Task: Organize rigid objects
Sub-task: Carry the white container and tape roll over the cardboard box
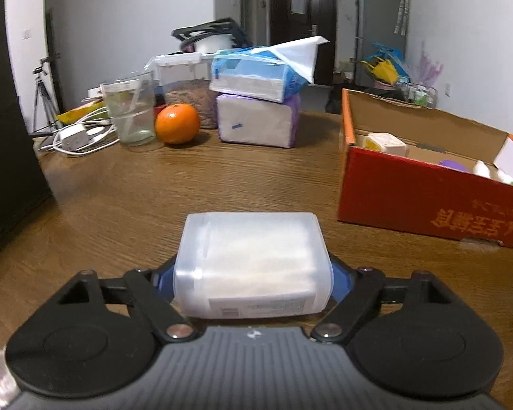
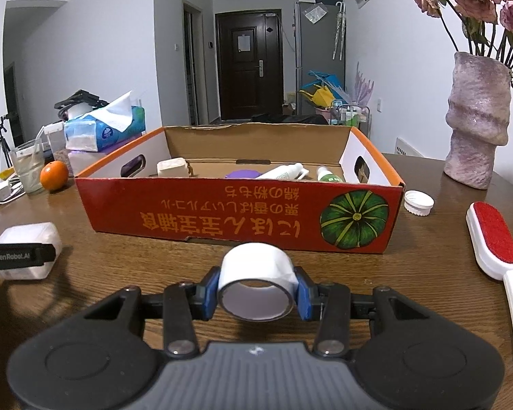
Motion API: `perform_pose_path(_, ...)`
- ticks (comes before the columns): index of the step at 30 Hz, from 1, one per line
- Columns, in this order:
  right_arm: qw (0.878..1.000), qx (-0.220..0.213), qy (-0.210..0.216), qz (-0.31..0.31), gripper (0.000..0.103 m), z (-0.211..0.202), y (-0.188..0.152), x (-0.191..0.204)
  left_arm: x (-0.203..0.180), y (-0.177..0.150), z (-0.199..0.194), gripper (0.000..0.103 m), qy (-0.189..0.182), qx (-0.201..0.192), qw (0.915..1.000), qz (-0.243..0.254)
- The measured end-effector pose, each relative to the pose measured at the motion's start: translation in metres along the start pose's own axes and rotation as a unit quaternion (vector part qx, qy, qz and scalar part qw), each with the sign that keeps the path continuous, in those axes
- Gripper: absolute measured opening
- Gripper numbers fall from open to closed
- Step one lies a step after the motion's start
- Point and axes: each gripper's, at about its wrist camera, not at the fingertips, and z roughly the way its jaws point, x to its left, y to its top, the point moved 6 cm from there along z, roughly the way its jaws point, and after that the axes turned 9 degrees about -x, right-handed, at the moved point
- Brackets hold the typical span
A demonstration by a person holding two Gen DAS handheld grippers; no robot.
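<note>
My left gripper [image 1: 253, 280] is shut on a frosted white plastic box [image 1: 253, 263], held low over the wooden table [image 1: 222, 184]. The same box shows at the left of the right wrist view [image 2: 27, 235], with the left gripper's black finger across it. My right gripper [image 2: 258, 292] is shut on a roll of white tape [image 2: 256, 273], just in front of the red cardboard box [image 2: 222, 215]. That box, also in the left wrist view [image 1: 410, 198], holds a cream block [image 2: 171, 168], a purple lid [image 2: 242, 173], a white tube [image 2: 284, 171] and a small bottle [image 2: 328, 174].
An orange [image 1: 177, 123], a glass [image 1: 131, 109], tissue packs [image 1: 256, 102] and cables [image 1: 75, 136] sit at the table's far left. A white jar lid [image 2: 418, 202], a red lint brush [image 2: 496, 249] and a purple vase with dried roses [image 2: 477, 119] stand to the right of the box.
</note>
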Motion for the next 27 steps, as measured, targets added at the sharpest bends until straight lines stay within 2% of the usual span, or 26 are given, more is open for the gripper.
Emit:
perform_pose_path(3, 1.000, 0.001, -0.002, -0.004, 0.043, 0.000, -0.002, 0.001, -0.003, 0.000, -0.002, 0.083, 0.001, -0.005, 0.9999, 0.012)
perform_pose_path(8, 1.000, -0.003, -0.001, -0.008, 0.043, 0.000, -0.002, 0.002, -0.001, 0.001, -0.006, 0.083, -0.002, -0.013, 0.9999, 0.004)
perform_pose_path(14, 1.000, -0.007, 0.001, -0.008, 0.043, -0.002, -0.001, 0.003, -0.002, 0.008, -0.023, 0.083, -0.001, -0.043, 0.9991, 0.007)
perform_pose_path(21, 1.000, -0.013, 0.004, -0.005, 0.043, -0.004, 0.000, 0.002, -0.017, 0.014, -0.046, 0.083, -0.025, -0.075, 0.9967, 0.020)
perform_pose_path(27, 1.000, -0.024, 0.003, -0.003, 0.043, -0.008, 0.004, 0.003, -0.034, 0.017, -0.060, 0.083, -0.049, -0.088, 0.9946, 0.025)
